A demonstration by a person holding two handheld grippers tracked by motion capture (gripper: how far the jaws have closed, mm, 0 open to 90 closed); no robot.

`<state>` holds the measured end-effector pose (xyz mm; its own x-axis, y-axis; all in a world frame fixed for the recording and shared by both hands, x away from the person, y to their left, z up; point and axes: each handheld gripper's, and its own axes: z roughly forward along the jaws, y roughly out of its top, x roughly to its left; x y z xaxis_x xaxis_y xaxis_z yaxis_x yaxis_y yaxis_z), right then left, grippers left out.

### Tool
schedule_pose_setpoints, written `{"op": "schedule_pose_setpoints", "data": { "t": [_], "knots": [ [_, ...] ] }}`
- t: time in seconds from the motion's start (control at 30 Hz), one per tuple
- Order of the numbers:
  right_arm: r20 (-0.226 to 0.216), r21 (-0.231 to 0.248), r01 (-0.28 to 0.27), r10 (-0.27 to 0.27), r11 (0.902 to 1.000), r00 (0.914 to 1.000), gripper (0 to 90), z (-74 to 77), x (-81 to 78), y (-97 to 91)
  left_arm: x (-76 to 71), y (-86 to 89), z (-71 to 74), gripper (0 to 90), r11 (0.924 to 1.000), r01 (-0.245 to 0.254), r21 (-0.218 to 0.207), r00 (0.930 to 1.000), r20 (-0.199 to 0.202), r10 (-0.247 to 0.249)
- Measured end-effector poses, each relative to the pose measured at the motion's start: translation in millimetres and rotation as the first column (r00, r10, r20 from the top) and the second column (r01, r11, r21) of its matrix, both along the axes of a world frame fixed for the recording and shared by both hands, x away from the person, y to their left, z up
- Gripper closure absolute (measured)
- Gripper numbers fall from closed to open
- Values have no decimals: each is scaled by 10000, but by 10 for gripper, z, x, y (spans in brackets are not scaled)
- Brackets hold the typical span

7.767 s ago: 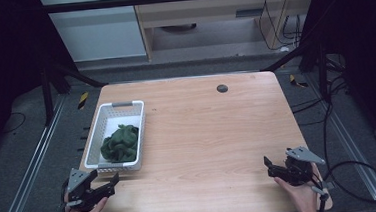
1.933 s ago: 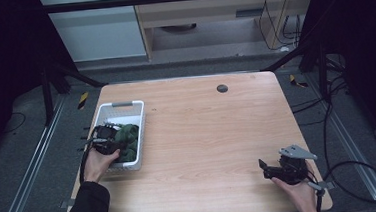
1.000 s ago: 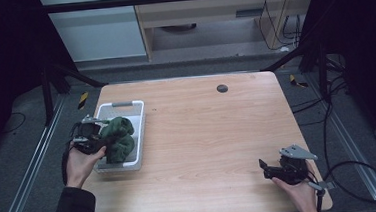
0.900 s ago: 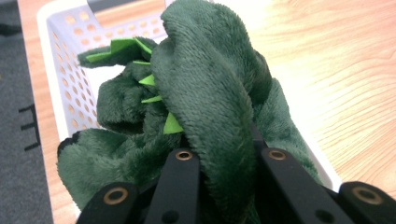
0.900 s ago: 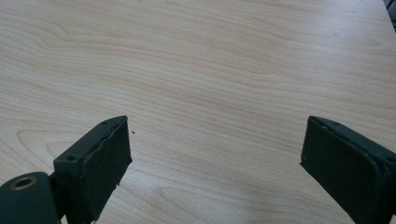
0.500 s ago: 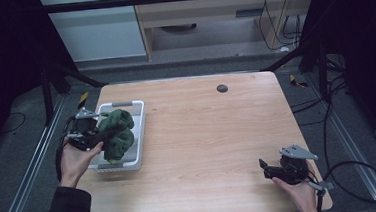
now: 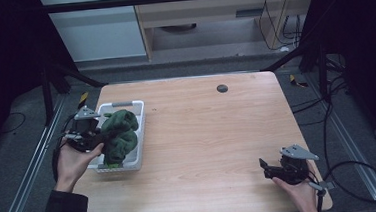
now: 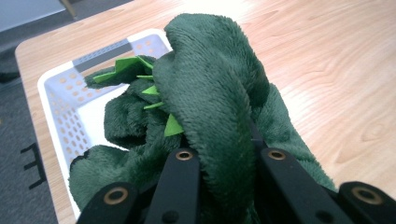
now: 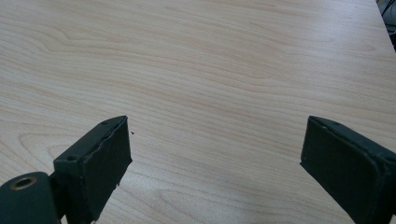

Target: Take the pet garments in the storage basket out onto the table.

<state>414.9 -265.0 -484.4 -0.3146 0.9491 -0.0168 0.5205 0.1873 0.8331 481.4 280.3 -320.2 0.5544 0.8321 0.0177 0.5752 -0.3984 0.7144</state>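
A dark green plush toy (image 7: 120, 133) with light green felt spikes hangs over the white perforated basket (image 7: 138, 120) at the table's left side. My left gripper (image 7: 94, 137) is shut on a fold of the plush toy (image 8: 219, 98), lifted above the basket (image 8: 60, 93); both jaws press into the fabric. Near the table's front right corner my right gripper (image 7: 269, 169) stands open, low over bare wood. In the right gripper view my right gripper (image 9: 215, 158) has its jaws wide apart with nothing between them.
A small dark round hole (image 7: 222, 88) sits near the far edge of the wooden table (image 7: 218, 134). Cables (image 7: 351, 175) trail on the floor to the right. Metal frame rails (image 7: 30, 167) run along both sides.
My left gripper moved from the front left corner into the basket, shut on the plush toy and has lifted it up and to the left. The right gripper has barely moved.
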Motion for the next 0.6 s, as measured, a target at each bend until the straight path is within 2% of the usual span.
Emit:
{"op": "schedule_pose_setpoints", "data": {
  "t": [0.23,0.37,0.6],
  "knots": [
    [8,17,2,-2,10000,10000,83,3,-6,0,-103,-114,92,826,9984,495,288,9987,111,-499],
    [-39,60,14,-14,10000,10000,83,0,-7,4,-150,-168,144,826,9970,730,246,9972,133,-734],
    [22,-22,-27,27,10000,10000,83,-1,-4,6,-230,-325,248,826,9903,1297,498,9912,189,-1308]
  ]
}}
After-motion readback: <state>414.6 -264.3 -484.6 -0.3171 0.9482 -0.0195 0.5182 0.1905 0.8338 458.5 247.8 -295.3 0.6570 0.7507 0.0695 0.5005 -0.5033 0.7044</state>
